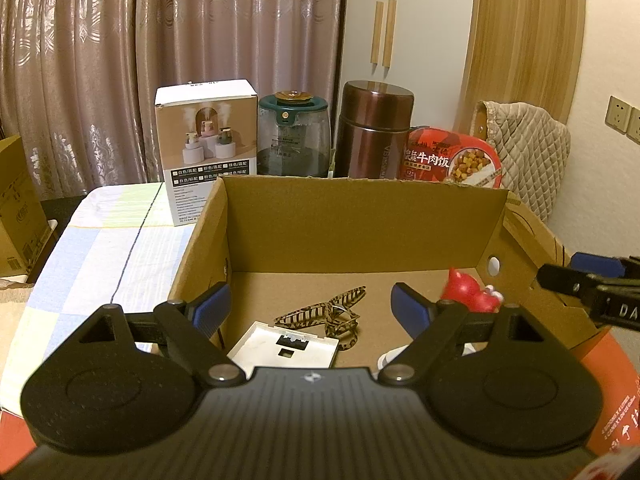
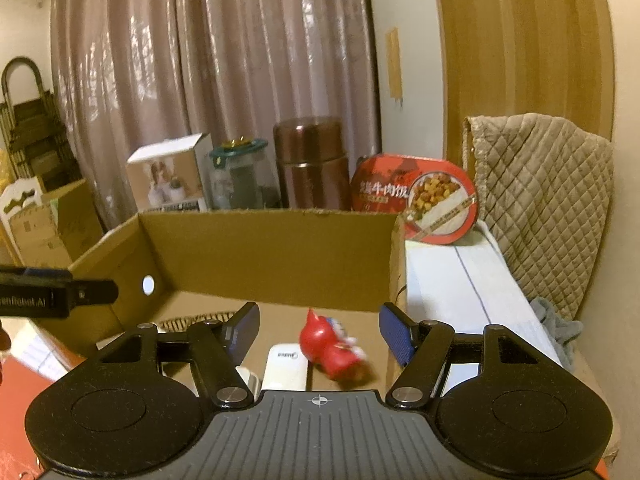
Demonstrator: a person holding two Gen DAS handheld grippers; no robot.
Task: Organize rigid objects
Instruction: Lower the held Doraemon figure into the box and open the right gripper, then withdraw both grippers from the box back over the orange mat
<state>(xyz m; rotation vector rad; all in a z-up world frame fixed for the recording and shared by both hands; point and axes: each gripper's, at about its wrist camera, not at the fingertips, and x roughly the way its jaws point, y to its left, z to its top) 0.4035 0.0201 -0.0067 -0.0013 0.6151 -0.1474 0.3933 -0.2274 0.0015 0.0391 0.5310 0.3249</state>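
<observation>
Two grippers hover over the cardboard box (image 1: pixel 360 220) on the table, left gripper (image 1: pixel 310 308) and right gripper (image 2: pixel 318 330), both with jaws apart and empty. Inside, by the right wall, lies the red figurine (image 2: pixel 330 350), glossy, rounded, tipped on its side. I think such smooth plastic may slip from the jaws, or roll against the white remote (image 2: pixel 286 366) just beside it.
</observation>
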